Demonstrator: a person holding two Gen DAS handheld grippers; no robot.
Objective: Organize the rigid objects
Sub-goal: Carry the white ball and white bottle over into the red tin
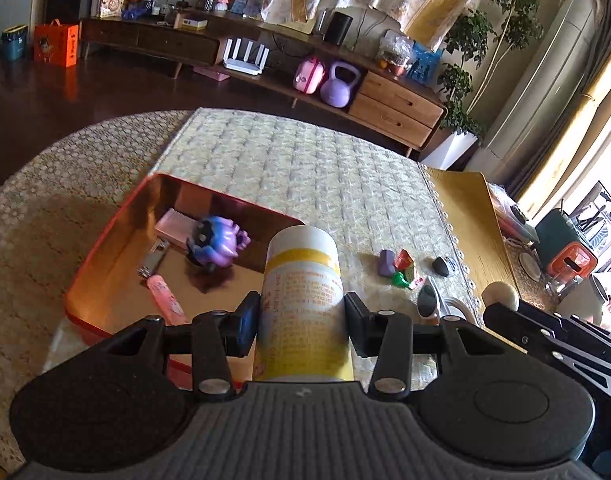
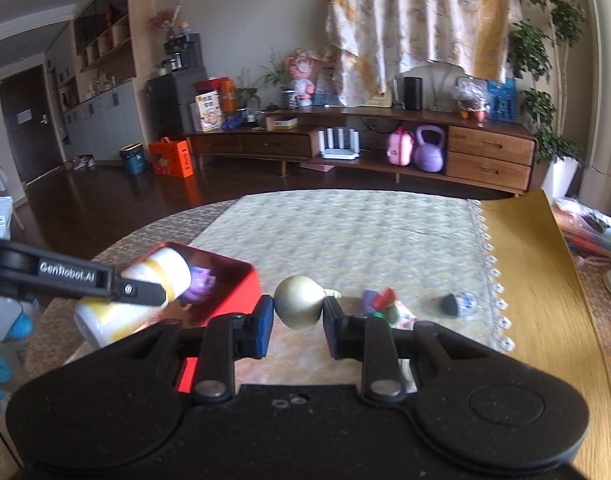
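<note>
My left gripper (image 1: 303, 320) is shut on a white and yellow bottle (image 1: 303, 280), held above the table at the near right corner of a red tin box (image 1: 105, 248). The box holds a purple toy figure (image 1: 215, 240), a pink block (image 1: 173, 224) and a pink-handled nail clipper (image 1: 161, 288). My right gripper (image 2: 298, 316) is shut on a pale gold ball-shaped object (image 2: 297, 300), held above the table right of the box (image 2: 241, 292). The bottle also shows in the right wrist view (image 2: 145, 296), and the right gripper's ball shows in the left wrist view (image 1: 501, 296).
Small coloured toys (image 1: 399, 268) and a dark and white rounded piece (image 1: 443, 266) lie on the quilted table mat (image 1: 305, 168). Sunglasses (image 1: 429, 300) lie near the gripper. A yellow mat (image 2: 537, 280) covers the table's right side. A TV cabinet (image 2: 385, 148) stands across the room.
</note>
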